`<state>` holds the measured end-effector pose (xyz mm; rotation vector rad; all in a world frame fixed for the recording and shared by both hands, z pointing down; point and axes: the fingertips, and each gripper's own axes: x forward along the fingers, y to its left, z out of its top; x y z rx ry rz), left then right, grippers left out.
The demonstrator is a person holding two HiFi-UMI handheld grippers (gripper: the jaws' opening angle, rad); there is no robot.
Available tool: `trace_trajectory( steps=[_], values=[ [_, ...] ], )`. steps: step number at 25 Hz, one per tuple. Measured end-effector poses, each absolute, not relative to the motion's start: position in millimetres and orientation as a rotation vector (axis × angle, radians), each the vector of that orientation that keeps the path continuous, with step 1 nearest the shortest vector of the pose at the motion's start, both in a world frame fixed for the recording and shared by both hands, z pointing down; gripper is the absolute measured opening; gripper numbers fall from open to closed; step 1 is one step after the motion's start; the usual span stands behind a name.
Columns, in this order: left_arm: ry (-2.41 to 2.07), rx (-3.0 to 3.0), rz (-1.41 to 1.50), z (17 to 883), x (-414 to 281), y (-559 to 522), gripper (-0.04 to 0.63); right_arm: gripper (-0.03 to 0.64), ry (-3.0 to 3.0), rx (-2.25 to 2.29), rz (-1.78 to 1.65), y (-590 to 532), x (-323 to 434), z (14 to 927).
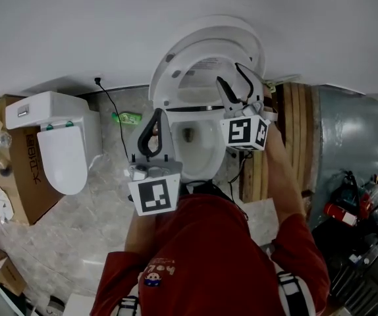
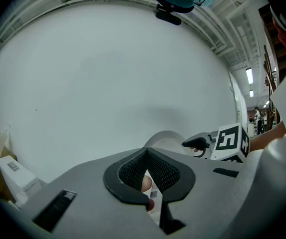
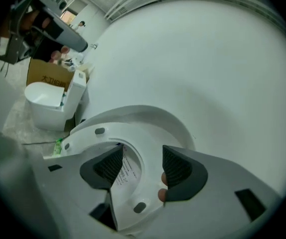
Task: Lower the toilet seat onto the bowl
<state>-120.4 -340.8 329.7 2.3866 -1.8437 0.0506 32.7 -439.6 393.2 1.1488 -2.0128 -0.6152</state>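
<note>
Seat (image 1: 166, 78) stands raised against lid (image 1: 232, 31) above bowl (image 1: 210, 168); right tongs (image 3: 142, 166) gape wide close before it, gripping nothing, left tongs (image 2: 147, 171) closed and empty; best to nip its edge squarely, then ease it down slowly onto the bowl.

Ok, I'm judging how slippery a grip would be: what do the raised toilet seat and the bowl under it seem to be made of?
The toilet seat looks like moulded plastic: smooth, white, softly shiny, with small grey bumpers set into its underside. The bowl is probably glazed ceramic, white and glossy, though it shows too small in the head view to be sure.
</note>
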Motion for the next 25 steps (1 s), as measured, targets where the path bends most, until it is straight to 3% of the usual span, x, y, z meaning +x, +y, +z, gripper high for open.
trace_trajectory(
  steps=[10, 25],
  values=[
    [-1.861, 2.371, 0.041, 330, -136, -344, 0.011, 0.264, -1.735, 0.914, -0.705, -504, 35, 427],
    [-1.859, 2.350, 0.084, 333, -148, -352, 0.011, 0.265, -1.623, 0.801, -0.719, -534, 30, 453]
  ],
)
